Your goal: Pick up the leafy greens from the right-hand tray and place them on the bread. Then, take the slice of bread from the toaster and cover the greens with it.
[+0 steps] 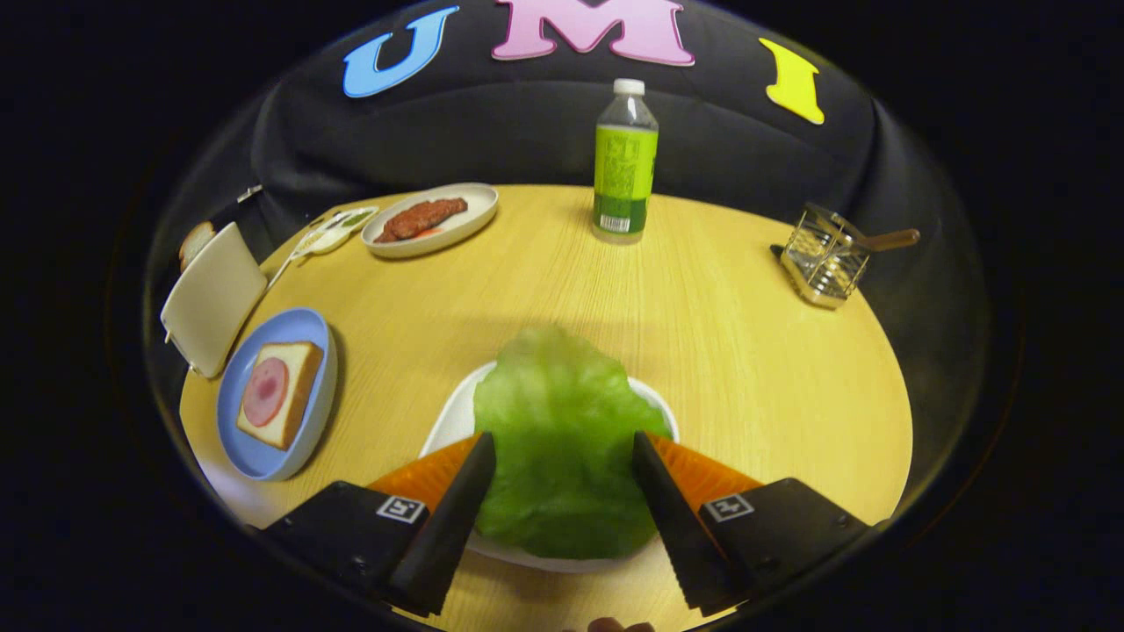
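We hold the gripper (564, 456) low over the near edge of the round wooden table (702, 351), its fingers spread wide, one on each side of the lettuce leaf (562, 439). Neither finger presses on the leaf, so nothing is gripped yet; we judge the wide opening is set to straddle the leaf before closing. The leaf lies on a white tray (448, 421), overhanging its far rim.

To the left, well apart from the tray, a blue plate (255, 452) carries the bread slice (283, 392) topped with a round of ham (264, 391); this is the target for the greens. Just beyond the plate, at the table's left edge, stands the white toaster (211, 298) with a second slice (195, 241) showing behind it.

At the far side we note a dish of meat (430, 219), a green-labelled bottle (624, 162), and on the right a wire rack (821, 259).
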Motion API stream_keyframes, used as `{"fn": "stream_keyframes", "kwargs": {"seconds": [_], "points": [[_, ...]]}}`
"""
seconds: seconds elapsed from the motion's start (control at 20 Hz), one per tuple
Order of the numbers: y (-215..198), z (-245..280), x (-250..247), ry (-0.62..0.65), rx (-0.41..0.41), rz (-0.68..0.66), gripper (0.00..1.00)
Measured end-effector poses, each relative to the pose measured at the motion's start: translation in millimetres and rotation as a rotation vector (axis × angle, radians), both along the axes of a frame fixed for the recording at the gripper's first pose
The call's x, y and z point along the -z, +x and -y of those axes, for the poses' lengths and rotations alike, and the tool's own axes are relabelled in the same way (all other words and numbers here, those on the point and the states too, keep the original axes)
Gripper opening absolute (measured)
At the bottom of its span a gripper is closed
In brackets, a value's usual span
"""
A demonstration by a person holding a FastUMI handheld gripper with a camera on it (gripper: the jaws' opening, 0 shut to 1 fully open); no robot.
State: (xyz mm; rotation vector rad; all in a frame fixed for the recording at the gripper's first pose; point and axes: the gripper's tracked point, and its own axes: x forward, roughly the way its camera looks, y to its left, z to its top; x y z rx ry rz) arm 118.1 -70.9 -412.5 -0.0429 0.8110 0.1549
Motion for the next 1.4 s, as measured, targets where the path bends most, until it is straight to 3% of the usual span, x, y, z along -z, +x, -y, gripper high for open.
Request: {"fn": "stream_keyframes", "kwargs": {"seconds": [0.25,0.3,0.35,0.4,0.45,0.5,0.6,0.7,1.0,1.4], "points": [[-4.8,-5.6,3.5,-0.008,-0.015,-0.050,0.99],[-2.8,-10.1,2.1,-0.005,-0.026,-0.055,0.89],[-6.2,-13.8,5.1,-0.009,-0.040,-0.073,0.86],[-4.9,-17.2,4.2,-0.008,-0.050,-0.080,0.67],[-5.3,-19.9,3.5,-0.009,-0.057,-0.088,0.62],[-5.4,-19.7,3.8,-0.016,-0.061,-0.095,0.49],[-4.7,-19.7,3.9,-0.017,-0.068,-0.116,0.47],[-4.3,-17.3,2.2,0.013,-0.023,-0.119,0.11],[-8.6,-22.6,-2.5,0.094,-0.030,-0.170,0.06],[-4.7,-27.7,-65.1,0.080,-0.021,-0.077,0.05]]}}
